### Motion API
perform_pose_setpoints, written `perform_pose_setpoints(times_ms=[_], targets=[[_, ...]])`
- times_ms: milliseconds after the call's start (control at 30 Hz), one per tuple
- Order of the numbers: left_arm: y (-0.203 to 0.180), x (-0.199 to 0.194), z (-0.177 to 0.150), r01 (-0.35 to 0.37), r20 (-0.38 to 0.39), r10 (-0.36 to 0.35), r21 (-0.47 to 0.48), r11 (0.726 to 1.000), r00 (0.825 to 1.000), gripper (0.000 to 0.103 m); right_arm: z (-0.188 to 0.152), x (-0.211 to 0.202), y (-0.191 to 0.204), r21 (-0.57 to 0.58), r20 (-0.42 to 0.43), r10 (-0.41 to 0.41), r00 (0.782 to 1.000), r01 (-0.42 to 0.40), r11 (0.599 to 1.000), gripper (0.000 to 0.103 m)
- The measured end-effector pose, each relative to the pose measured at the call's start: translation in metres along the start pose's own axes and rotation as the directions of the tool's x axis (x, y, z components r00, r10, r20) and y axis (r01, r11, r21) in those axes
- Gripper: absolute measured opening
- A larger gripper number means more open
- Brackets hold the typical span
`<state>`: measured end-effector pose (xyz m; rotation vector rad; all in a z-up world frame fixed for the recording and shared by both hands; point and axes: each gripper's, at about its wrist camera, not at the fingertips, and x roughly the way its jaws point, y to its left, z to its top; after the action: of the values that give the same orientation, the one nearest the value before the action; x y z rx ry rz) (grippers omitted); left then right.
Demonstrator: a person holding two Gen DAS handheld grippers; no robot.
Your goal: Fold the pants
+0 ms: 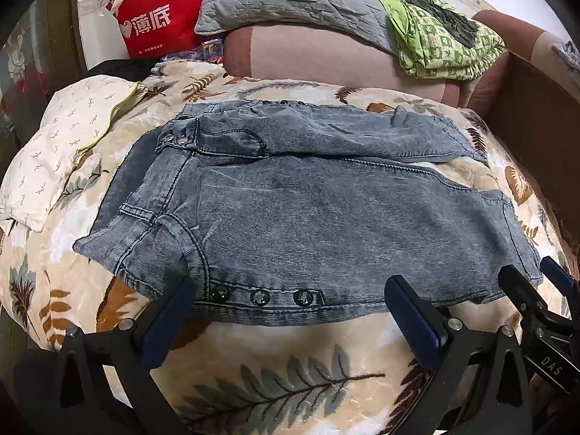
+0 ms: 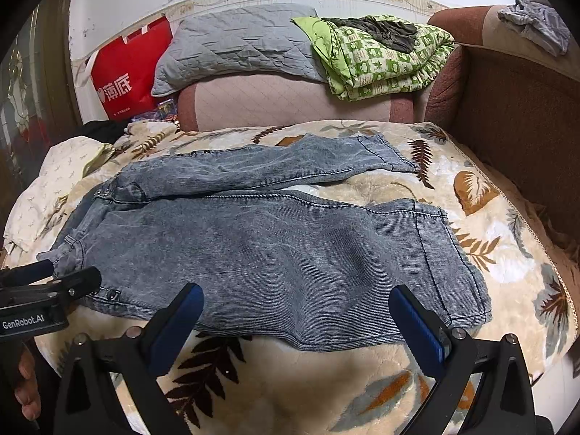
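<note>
Grey-blue denim pants (image 1: pixel 308 217) lie flat on a leaf-patterned blanket (image 1: pixel 275 369), waist to the left, legs to the right, the far leg narrower. They also show in the right wrist view (image 2: pixel 275 250). My left gripper (image 1: pixel 290 322) is open at the near edge by the snap buttons (image 1: pixel 261 297), holding nothing. My right gripper (image 2: pixel 295 326) is open at the near edge of the near leg, close to its hem (image 2: pixel 456 268), empty. It shows in the left wrist view (image 1: pixel 540 275); the left gripper shows in the right wrist view (image 2: pixel 61 275).
A white pillow (image 1: pixel 61 145) lies left of the waist. Behind stand a pink sofa cushion (image 2: pixel 290 101), a grey quilted pillow (image 2: pixel 239 40), a folded green quilt (image 2: pixel 380 58) and a red bag (image 2: pixel 127 76). A brown armrest (image 2: pixel 525 127) borders the right.
</note>
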<state>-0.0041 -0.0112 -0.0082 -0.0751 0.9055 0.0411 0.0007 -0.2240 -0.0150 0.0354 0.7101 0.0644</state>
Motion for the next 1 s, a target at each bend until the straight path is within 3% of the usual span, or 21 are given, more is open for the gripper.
perform_pose_setpoints(times_ms=[1000], targets=[[-0.0007,0.0017,-0.0007,0.007,-0.01,-0.007,-0.003,1.0,1.0,0.103,-0.0005,0.0001,-0.0008,0.002,-0.001,0.0,1.0,0.0,1.0,0.103]])
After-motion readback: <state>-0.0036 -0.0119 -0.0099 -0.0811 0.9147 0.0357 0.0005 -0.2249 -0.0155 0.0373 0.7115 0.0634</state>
